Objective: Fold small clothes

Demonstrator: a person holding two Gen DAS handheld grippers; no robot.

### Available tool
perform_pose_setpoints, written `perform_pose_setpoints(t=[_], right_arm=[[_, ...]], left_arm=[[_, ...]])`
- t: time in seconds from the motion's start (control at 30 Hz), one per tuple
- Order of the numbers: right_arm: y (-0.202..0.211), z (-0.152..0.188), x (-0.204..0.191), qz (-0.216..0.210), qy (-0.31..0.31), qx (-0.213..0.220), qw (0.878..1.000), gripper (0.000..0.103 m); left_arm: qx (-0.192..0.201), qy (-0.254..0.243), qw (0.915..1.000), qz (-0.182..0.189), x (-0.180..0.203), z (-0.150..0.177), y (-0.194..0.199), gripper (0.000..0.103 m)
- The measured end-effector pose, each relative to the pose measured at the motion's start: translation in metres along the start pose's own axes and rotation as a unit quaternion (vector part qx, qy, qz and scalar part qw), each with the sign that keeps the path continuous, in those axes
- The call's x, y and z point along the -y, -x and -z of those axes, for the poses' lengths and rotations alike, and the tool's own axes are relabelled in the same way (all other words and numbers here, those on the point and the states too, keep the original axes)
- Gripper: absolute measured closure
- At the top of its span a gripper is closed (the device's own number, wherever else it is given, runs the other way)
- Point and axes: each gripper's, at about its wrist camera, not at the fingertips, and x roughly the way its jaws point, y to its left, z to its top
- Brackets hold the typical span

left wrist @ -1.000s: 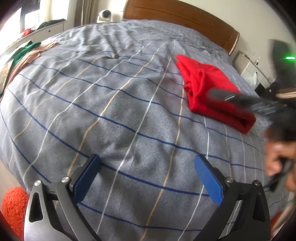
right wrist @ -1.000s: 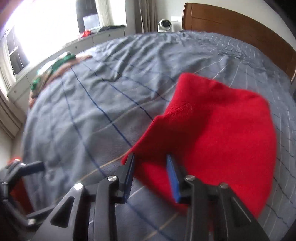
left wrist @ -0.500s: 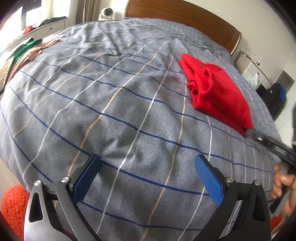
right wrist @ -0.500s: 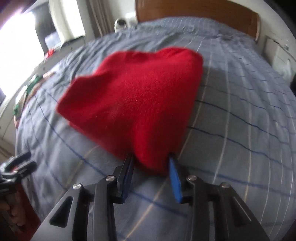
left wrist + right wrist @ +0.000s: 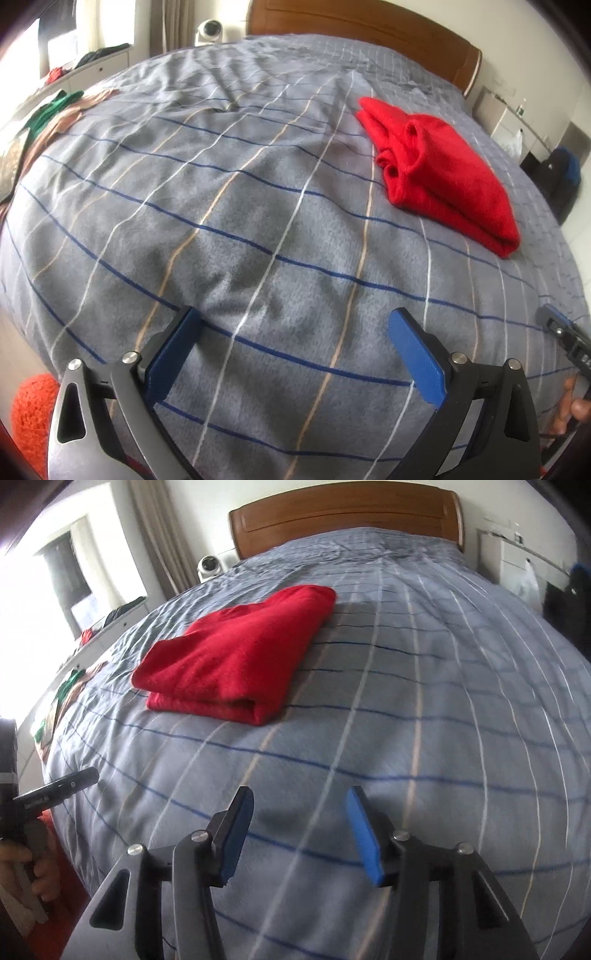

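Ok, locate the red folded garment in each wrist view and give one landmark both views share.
Left wrist view: red folded garment lies upper right, on the bedspread.
Right wrist view: it lies left of centre, folded edge toward the camera.
Shared landmark: the wooden headboard, along the top of both.

Red garment [image 5: 236,653], of soft fleecy fabric, folded into a compact layered bundle. It lies flat on the grey striped bedcover [image 5: 406,709], with the rounded fold edge nearest the right wrist view and looser bunched layers visible on its far side [image 5: 439,173].
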Motion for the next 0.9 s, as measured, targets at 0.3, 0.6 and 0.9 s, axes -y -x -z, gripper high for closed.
perform_pose_setpoints(t=[0.3, 0.6, 0.9], right_arm=[[-0.003, -0.01, 0.013, -0.023, -0.037, -0.004, 0.999, 0.01], [-0.033, -0.093, 0.042, -0.086, -0.11, 0.013, 0.99, 0.009], [-0.156, -0.175, 0.045, -0.163, -0.192, -0.05, 0.966, 0.011]], left_arm=[[0.011, 0.039, 0.99, 0.135, 0.028, -0.087, 0.008, 0.001], [-0.06, -0.089, 0.9919, 0.066, 0.087, -0.175, -0.093, 0.002], [-0.111, -0.071, 0.9873, 0.089, 0.092, -0.169, -0.127, 0.037]])
